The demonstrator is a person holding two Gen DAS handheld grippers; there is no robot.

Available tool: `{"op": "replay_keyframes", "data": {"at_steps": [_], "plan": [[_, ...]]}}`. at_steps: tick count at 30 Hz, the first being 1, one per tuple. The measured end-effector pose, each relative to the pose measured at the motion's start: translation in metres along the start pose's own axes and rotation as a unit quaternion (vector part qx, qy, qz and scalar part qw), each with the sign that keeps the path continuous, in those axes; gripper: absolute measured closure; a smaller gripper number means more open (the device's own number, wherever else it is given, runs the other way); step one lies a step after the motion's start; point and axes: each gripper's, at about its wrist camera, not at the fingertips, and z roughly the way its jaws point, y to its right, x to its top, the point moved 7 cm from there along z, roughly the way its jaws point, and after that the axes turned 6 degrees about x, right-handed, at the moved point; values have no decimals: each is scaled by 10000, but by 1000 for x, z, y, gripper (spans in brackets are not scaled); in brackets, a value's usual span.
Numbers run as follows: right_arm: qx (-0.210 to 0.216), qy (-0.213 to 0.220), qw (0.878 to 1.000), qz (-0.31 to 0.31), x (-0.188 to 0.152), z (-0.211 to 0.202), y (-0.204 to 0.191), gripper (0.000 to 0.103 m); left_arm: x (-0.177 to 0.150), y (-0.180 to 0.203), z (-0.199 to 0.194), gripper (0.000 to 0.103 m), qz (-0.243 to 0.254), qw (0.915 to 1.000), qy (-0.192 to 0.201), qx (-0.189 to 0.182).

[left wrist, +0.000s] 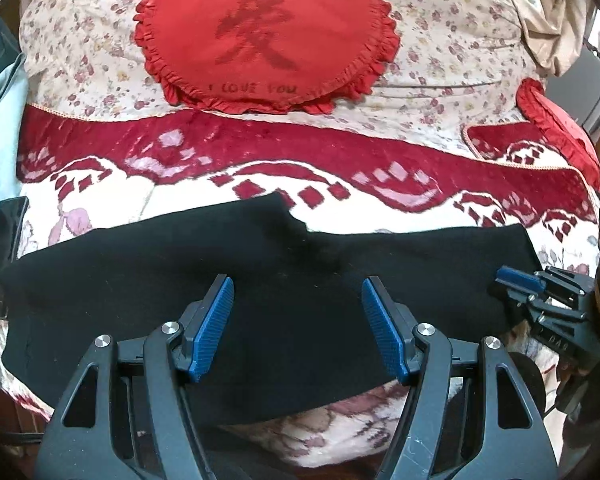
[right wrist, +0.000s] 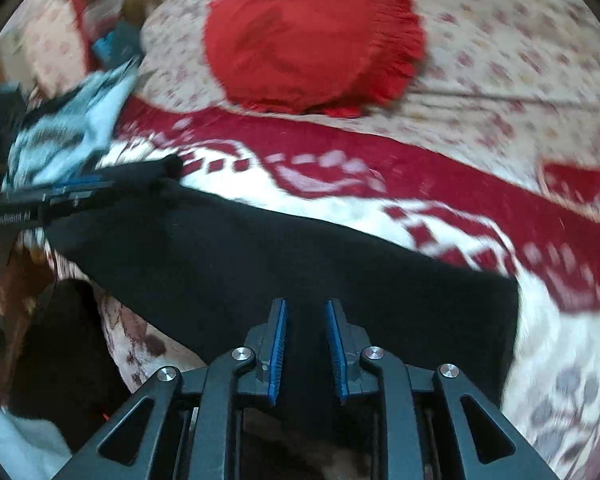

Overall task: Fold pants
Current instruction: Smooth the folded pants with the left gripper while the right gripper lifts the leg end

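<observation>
one black pants [left wrist: 148, 280] spread flat, folded lengthwise.

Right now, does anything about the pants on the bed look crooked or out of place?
Slightly. The black pants lie flat across the blanket, but their far edge steps unevenly near the middle, so the layers aren't squarely aligned. Nothing looks damaged or spilled.

Bed with red-and-white blanket [left wrist: 260, 148], floral quilt [left wrist: 440, 40], red heart cushion [left wrist: 260, 36].

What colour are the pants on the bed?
Plain black pants, clearest in the left wrist view.
</observation>
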Motion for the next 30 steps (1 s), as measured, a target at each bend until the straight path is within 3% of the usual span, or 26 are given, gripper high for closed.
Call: {"op": "replay_keyframes", "data": {"at_steps": [4,7,15,18,21,30], "plan": [[-225,59,9991,350,-14,-6,26,78,-6,10,5,36,12,9999,-94,-57],[-49,229,9973,694,-22,-16,39,78,-13,18,13,36,27,9996,-242,-129],[-164,462,9931,1062,-48,-49,55,78,-12,58,11,36,357,9977,-313,-477],[-259,623,9898,1254,-56,-64,66,76,-6,84,12,36,650,9950,-392,-656],[-260,741,9858,1488,-62,-70,75,64,2,113,17,36,906,9914,-416,-847],[197,873,9749,2037,-77,-60,88,60,16,195,40,36,1462,9775,-704,-1349]]}}
